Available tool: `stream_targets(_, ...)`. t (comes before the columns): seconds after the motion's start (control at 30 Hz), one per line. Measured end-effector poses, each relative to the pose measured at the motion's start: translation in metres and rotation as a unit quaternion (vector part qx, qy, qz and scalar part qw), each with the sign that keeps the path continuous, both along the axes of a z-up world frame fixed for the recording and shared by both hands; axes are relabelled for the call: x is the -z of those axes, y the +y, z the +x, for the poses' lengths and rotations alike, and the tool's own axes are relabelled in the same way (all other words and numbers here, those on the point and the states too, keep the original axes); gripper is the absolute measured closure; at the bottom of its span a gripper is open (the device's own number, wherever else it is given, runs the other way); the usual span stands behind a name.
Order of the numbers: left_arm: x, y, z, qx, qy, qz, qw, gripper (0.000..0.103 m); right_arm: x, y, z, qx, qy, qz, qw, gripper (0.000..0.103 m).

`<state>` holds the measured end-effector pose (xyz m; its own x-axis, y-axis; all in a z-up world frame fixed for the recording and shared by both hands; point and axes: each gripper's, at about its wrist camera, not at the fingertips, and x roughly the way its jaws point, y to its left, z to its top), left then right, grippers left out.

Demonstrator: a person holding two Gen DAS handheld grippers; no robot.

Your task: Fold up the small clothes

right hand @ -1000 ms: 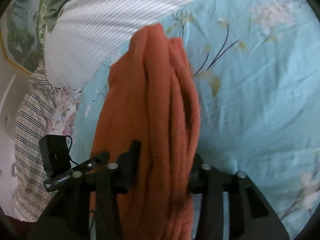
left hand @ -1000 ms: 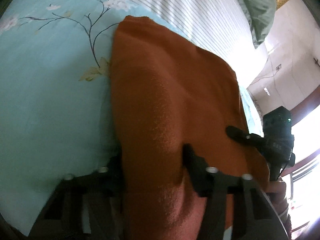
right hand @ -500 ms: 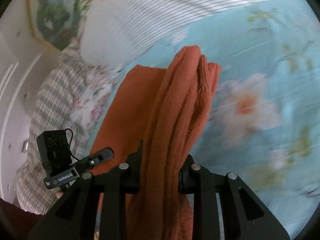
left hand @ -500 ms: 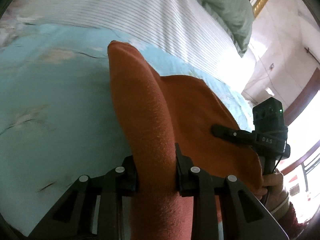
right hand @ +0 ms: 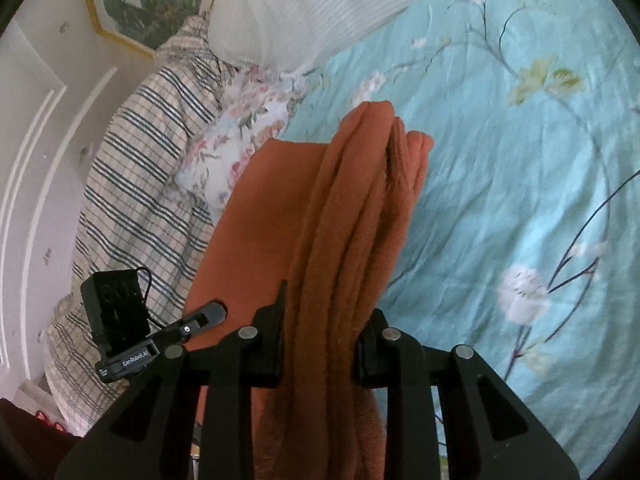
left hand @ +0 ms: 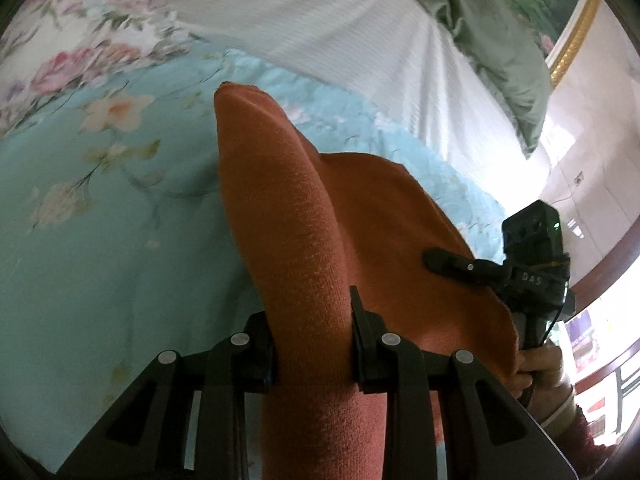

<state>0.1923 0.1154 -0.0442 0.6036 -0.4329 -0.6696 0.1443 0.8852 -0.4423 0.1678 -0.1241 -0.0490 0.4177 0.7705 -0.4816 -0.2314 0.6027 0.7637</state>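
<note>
Left wrist view: left gripper [left hand: 312, 336] pinches the cloth [left hand: 288, 216]; right gripper [right hand: 320, 340] pinches bunched layers, which could slip out and undo the fold.

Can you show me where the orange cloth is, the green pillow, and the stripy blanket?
orange cloth [left hand: 304, 248]: left wrist view, on the bunched fold above the gripper.
green pillow [left hand: 504, 52]: left wrist view, middle of its crumpled cover.
stripy blanket [right hand: 140, 168]: right wrist view, on its checked middle part.

The rust-orange knit garment [left hand: 304, 240] is bunched into thick lengthwise folds [right hand: 360, 220]; it hangs lifted above the blue floral bedsheet [right hand: 520, 180]. One flat panel spreads sideways.
</note>
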Motion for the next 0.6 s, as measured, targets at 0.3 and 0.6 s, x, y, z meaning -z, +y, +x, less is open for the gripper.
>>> stream_targets(0.3,0.036,0.008,0.002,-0.017,0.022,0.011,0.9996,0.062,0.030,-0.002,0.000,0.018,0.029,-0.018,0.999,0.076)
stream_targets(0.6,0.028,0.022,-0.003,-0.043,0.025,0.022,0.9985,0.045,0.014,-0.017,0.002,0.059,0.023,-0.065,0.996,0.042)
